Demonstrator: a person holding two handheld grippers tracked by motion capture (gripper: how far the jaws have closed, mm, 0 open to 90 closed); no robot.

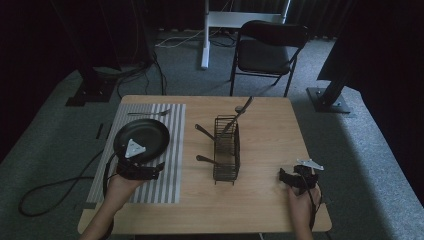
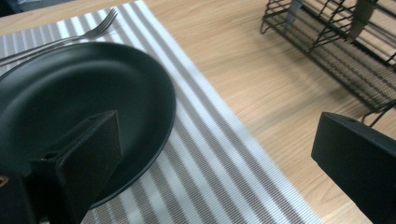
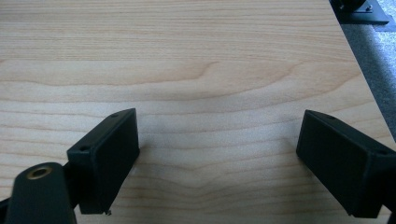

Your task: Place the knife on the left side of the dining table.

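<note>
With its jaws spread wide and holding nothing, the left gripper (image 1: 150,171) hovers at the near rim of the black plate (image 1: 142,135) on the striped mat (image 1: 172,165), so closing squarely over that rim looks wisest, while the right gripper (image 1: 285,176), equally open and empty, rests well right of the plate.

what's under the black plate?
The plate sits on a striped placemat, which lies on the table. A fork lies on the mat just beyond the plate. The left gripper covers the plate's near rim, so what's under that rim can't be seen.
</note>
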